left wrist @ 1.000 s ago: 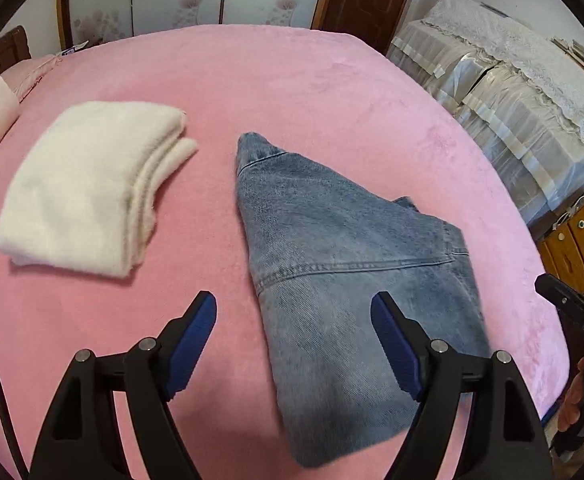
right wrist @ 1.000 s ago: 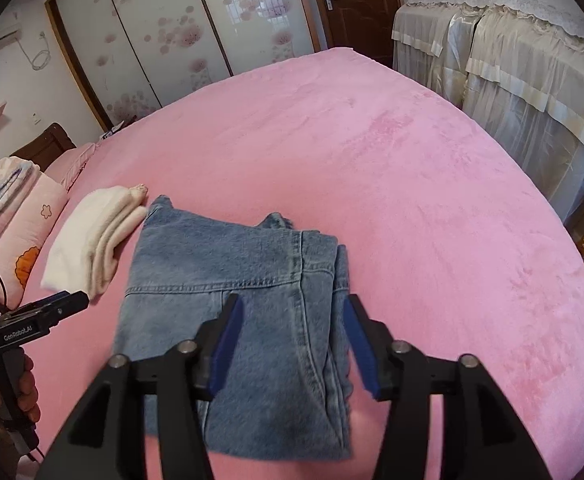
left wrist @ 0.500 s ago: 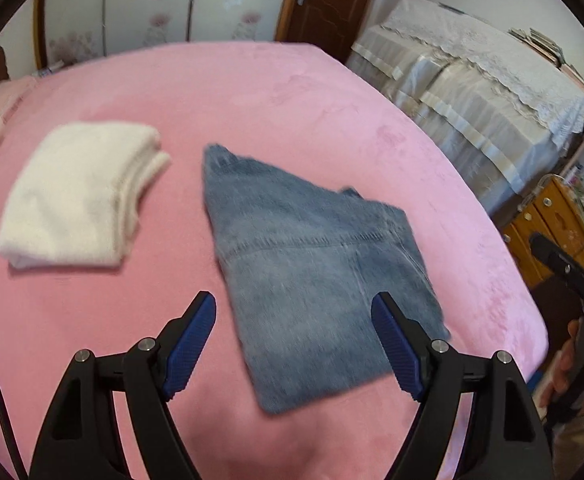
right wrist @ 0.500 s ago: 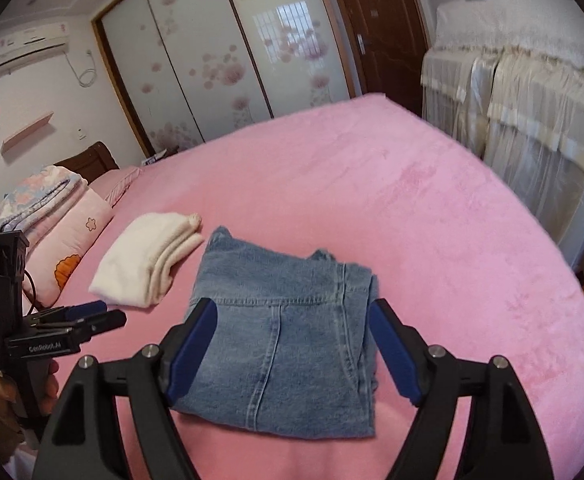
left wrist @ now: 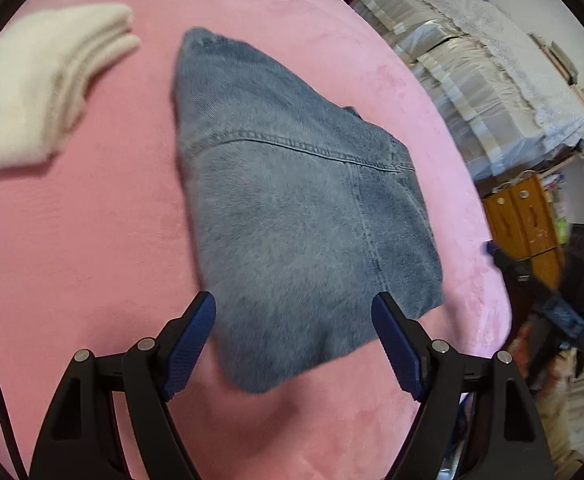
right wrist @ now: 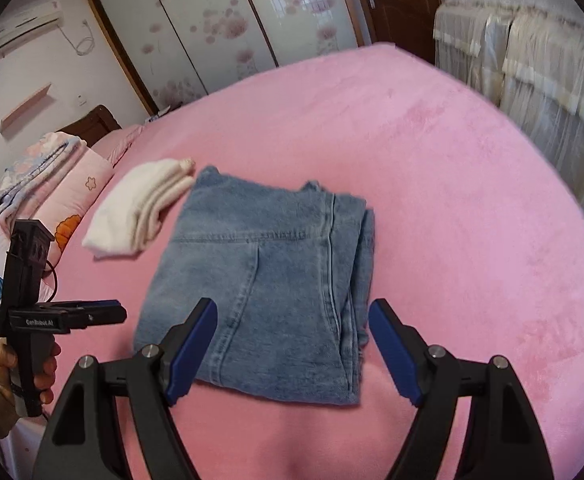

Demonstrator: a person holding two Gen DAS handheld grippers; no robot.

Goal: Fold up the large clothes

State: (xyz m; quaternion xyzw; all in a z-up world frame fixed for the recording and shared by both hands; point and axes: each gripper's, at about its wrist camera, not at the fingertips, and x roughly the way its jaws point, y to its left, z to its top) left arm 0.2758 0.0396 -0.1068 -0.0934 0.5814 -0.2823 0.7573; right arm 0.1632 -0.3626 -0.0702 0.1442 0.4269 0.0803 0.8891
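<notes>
Pink bed [right wrist: 432,152] carries folded jeans [right wrist: 268,280] at centre frame, a folded white garment [right wrist: 140,208] upper left; left gripper [left wrist: 294,344] and right gripper [right wrist: 292,348] both gape, empty.

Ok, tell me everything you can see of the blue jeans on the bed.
The folded blue denim jeans form a compact, roughly rectangular stack, flat on the pink plush bedspread. Stitched seams cross the top layer, and stacked fold edges show along the right side. They lie beside, apparently just clear of, the folded cream knit garment. Neither open hand-held gripper, left or right, holds them.
</notes>
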